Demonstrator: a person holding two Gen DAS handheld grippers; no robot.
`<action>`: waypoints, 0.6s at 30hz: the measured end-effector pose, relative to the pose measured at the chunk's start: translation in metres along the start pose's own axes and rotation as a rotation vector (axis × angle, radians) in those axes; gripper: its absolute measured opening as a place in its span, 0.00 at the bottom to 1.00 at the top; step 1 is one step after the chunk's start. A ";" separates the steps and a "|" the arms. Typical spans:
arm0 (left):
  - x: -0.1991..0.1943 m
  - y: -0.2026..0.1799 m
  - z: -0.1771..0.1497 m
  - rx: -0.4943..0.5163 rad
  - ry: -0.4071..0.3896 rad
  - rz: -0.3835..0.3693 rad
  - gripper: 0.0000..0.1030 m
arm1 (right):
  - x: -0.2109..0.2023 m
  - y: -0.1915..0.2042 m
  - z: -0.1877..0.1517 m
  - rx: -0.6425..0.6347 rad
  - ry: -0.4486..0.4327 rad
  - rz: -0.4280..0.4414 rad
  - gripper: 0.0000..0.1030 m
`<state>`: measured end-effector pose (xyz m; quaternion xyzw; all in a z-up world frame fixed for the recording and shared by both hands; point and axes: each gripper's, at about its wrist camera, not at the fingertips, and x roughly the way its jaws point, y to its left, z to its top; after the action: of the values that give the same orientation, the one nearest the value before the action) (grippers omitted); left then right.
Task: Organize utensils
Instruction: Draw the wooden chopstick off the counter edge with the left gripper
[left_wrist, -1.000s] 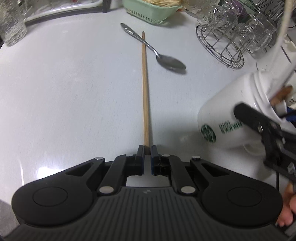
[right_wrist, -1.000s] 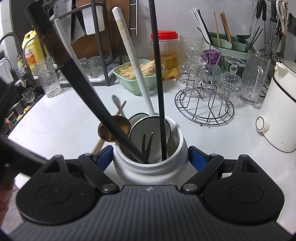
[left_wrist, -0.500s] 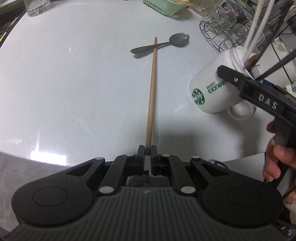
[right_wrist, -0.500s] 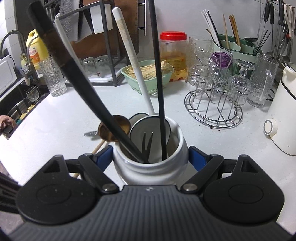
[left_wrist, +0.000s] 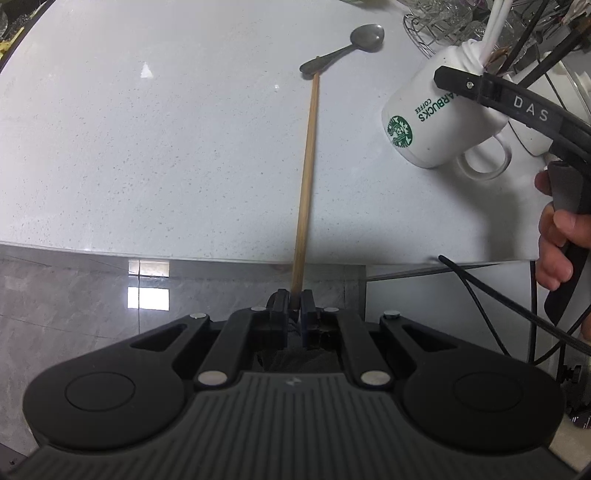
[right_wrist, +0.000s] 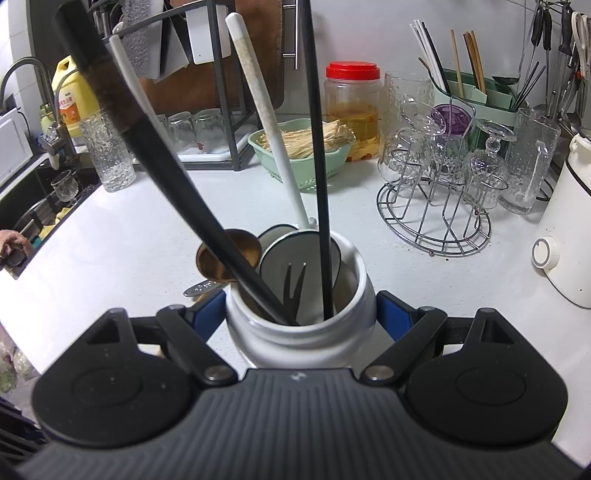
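My left gripper (left_wrist: 294, 300) is shut on one end of a long wooden chopstick (left_wrist: 308, 162), which reaches out over the white counter (left_wrist: 147, 147) toward a metal spoon (left_wrist: 347, 46) lying there. The gripper itself hangs past the counter's front edge, above the tiled floor. My right gripper (right_wrist: 301, 312) is shut on a white mug (right_wrist: 299, 325) with a green logo (left_wrist: 399, 131), tilted and lifted. Inside the mug stand several utensils: a white ladle handle (right_wrist: 266, 122), a black chopstick (right_wrist: 317, 155), a dark handle (right_wrist: 155, 158), a brown spoon (right_wrist: 218, 258) and a small fork (right_wrist: 293, 284).
A wire rack of glasses (right_wrist: 443, 184), a green basket (right_wrist: 299, 155), a red-lidded jar (right_wrist: 352, 110) and a green utensil holder (right_wrist: 476, 92) stand at the back. A white appliance (right_wrist: 569, 236) is at right, a sink (right_wrist: 33, 206) at left. A hand (left_wrist: 557, 240) grips the right gripper's handle.
The left gripper has drawn back with the chopstick, from over the counter to beyond its front edge; the floor now shows below it. The mug in the right gripper has stayed put.
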<state>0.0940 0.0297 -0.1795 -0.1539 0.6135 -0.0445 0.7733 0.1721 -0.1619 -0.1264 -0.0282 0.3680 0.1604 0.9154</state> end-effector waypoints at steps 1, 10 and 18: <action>0.000 0.000 0.000 0.002 -0.005 0.002 0.07 | 0.000 0.001 0.000 -0.001 0.000 0.000 0.87; -0.004 -0.006 -0.001 0.027 -0.020 -0.064 0.08 | 0.004 0.008 0.002 -0.013 -0.001 0.006 0.87; 0.001 -0.001 0.000 0.011 0.017 -0.036 0.47 | 0.006 0.010 0.003 -0.015 0.000 0.011 0.87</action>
<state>0.0946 0.0282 -0.1797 -0.1605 0.6168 -0.0629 0.7680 0.1749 -0.1508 -0.1277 -0.0333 0.3671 0.1681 0.9143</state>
